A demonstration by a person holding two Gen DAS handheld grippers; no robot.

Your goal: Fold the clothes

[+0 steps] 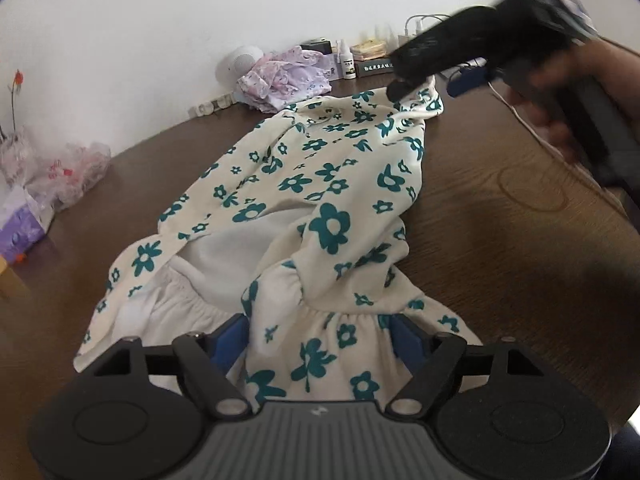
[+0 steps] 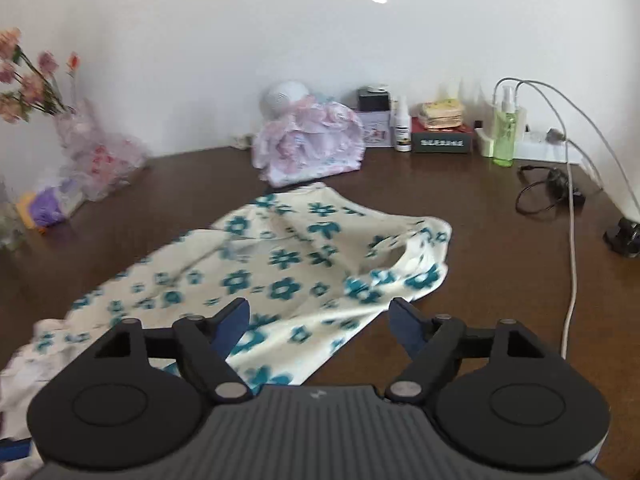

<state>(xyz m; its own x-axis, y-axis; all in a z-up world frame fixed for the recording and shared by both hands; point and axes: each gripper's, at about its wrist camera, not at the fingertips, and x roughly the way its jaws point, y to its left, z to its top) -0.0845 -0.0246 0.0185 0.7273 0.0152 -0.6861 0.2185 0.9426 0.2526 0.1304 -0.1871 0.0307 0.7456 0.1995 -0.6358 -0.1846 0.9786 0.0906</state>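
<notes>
A cream garment with teal flowers (image 1: 320, 184) lies stretched out on the brown table (image 1: 500, 240), its gathered ruffle hem nearest me. My left gripper (image 1: 320, 336) is open, and the ruffle hem lies loose between its blue fingers (image 1: 234, 334). In the right wrist view my right gripper (image 2: 320, 320) hovers open over the garment (image 2: 280, 264), holding nothing. From the left wrist view, the right gripper (image 1: 434, 82) shows blurred at the garment's far end, held by a hand (image 1: 552, 100). Its black tip is at the far edge of the cloth.
A crumpled lilac floral garment (image 2: 308, 144) sits at the back by the wall with a white round device (image 2: 284, 98). Bottles, boxes and a green spray bottle (image 2: 505, 128) line the back right. Cables (image 2: 570, 240) run along the right side; plastic bags (image 2: 96, 152) and flowers stand left.
</notes>
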